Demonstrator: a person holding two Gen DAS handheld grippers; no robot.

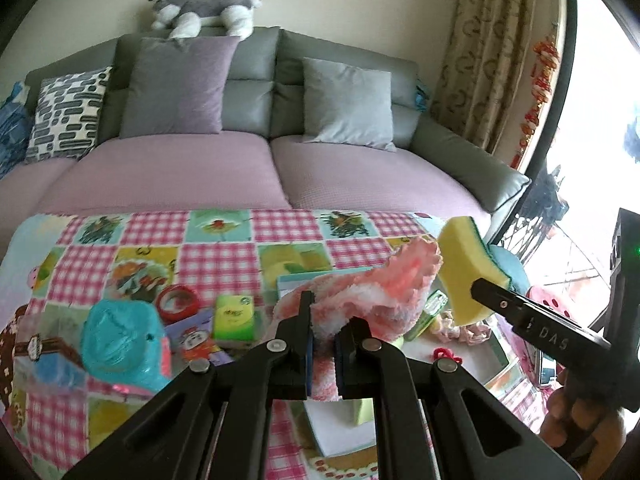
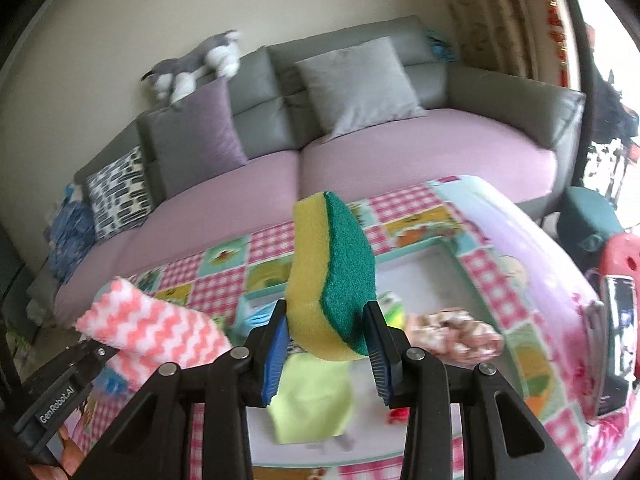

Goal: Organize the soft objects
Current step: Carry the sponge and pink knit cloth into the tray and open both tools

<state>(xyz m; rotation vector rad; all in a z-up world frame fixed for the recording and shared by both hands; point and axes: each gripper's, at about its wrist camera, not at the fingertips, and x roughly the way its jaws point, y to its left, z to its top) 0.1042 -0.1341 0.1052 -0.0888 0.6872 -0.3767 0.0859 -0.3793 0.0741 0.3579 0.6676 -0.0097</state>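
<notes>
My left gripper [image 1: 325, 340] is shut on a fluffy pink-and-white zigzag cloth [image 1: 360, 292] and holds it above the table; the cloth also shows at the left of the right wrist view [image 2: 160, 332]. My right gripper [image 2: 327, 354] is shut on a yellow sponge with a green scouring side [image 2: 332, 276], held upright above a white tray [image 2: 464, 276]; the sponge also shows at the right of the left wrist view [image 1: 466, 268]. A yellow-green cloth [image 2: 312, 400] and a beige scrunchie [image 2: 456, 332] lie in the tray.
A checked patchwork tablecloth [image 1: 200, 256] covers the table. On it are a blue plastic bag [image 1: 124, 340], a red tape roll [image 1: 178, 300] and a green tissue pack [image 1: 234, 316]. A grey and purple sofa [image 1: 240, 168] with cushions stands behind. A phone [image 2: 618, 344] lies at the right.
</notes>
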